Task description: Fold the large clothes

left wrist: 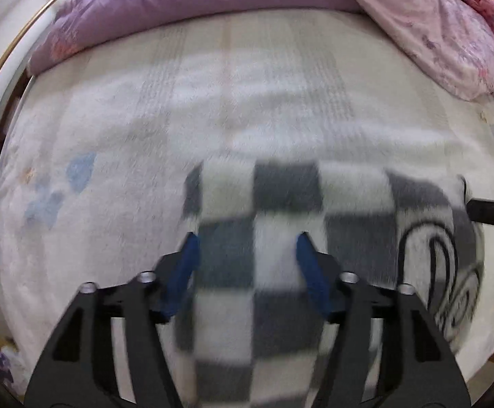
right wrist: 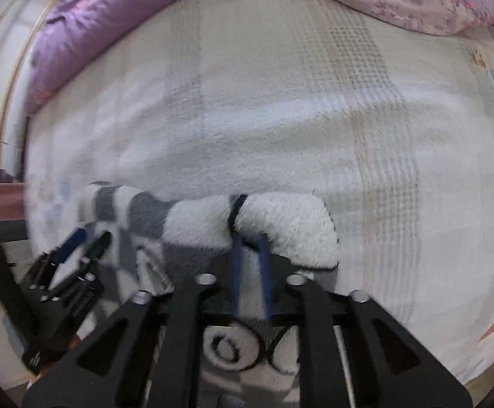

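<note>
The fleece garment (left wrist: 281, 238) is checked in grey and white, with a black line drawing on a white patch. The blanket (left wrist: 213, 108) under it is fluffy white with faint grey and beige stripes. The quilt (left wrist: 179, 0) is purple with small pale flowers; the pillow (left wrist: 434, 34) is pink, flowered. Both grippers are black with blue pads (left wrist: 185, 265)

White fleecy bed (left wrist: 117, 156): checkered garment (left wrist: 281, 210), purple quilt (left wrist: 192, 3).
</note>
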The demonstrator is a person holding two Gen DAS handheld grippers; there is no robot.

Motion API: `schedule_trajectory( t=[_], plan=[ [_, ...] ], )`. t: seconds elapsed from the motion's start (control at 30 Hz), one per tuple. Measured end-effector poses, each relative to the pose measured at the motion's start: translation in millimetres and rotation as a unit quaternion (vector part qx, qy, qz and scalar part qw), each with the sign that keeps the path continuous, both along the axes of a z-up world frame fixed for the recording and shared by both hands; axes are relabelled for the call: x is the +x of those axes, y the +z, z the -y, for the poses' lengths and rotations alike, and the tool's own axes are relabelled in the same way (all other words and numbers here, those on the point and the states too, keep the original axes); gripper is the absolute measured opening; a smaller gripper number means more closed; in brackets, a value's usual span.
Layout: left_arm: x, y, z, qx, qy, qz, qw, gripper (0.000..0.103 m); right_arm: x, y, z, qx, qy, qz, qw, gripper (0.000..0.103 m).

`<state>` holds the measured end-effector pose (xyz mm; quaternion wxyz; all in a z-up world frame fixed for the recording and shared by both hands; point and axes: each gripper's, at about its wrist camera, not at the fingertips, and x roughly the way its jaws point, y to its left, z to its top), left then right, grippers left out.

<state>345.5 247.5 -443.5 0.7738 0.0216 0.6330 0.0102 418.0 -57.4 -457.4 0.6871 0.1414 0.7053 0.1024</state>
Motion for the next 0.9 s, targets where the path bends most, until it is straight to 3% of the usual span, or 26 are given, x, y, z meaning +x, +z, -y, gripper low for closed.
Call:
schedule_trajectory(
  t=[0.03, 0.07, 0.13, 0.17, 0.27, 0.33, 0.43, 0.63, 0.7, 0.77, 0.87, 0.9],
  plan=[
    [-3, 4, -5, -0.010, 0.009, -0.002, 0.9999, 0.064, -11, 7, 8, 0.020, -0.002, 0.003, 1.000, 0.078],
    [-9, 8, -12, -0.023, 0.019, -0.001, 0.9995, 0.064, -21, 13, 16, 0.028, -0.008, 0.011, 1.000, 0.085],
    [-17, 15, -19, -0.033, 0.027, -0.005, 0.9991, 0.069, -32, 20, 22, 0.028, -0.007, 0.027, 0.999, 0.086],
    [-22, 16, -23, -0.031, 0.028, -0.007, 0.9991, 0.070, -34, 20, 24, 0.034, -0.003, 0.026, 0.999, 0.091],
    [-34, 21, -34, -0.036, 0.034, -0.016, 0.9986, 0.075, -47, 6, 32, 0.045, 0.005, 0.005, 0.999, 0.092],
    [-42, 23, -43, -0.069, 0.043, -0.026, 0.9963, 0.082, -58, -5, 40, 0.056, 0.010, -0.007, 0.998, 0.093],
    [-54, 18, -59, -0.112, 0.052, -0.037, 0.9916, 0.085, -72, -19, 51, 0.089, 0.020, -0.021, 0.996, 0.093],
    [-71, -18, -85, -0.194, 0.054, -0.077, 0.9765, 0.090, -91, -51, 56, 0.160, 0.020, -0.049, 0.986, 0.097],
    [-78, -37, -100, -0.263, 0.065, -0.087, 0.9586, 0.091, -90, -62, 60, 0.193, 0.014, -0.048, 0.980, 0.097],
    [-83, -55, -114, -0.339, 0.089, -0.094, 0.9319, 0.091, -91, -70, 64, 0.220, 0.013, -0.043, 0.974, 0.097],
    [-91, -97, -130, -0.447, 0.129, -0.119, 0.8774, 0.098, -93, -88, 70, 0.276, 0.003, -0.049, 0.960, 0.097],
    [-92, -103, -131, -0.464, 0.129, -0.116, 0.8689, 0.098, -93, -95, 70, 0.293, 0.000, -0.052, 0.955, 0.097]
  ],
)
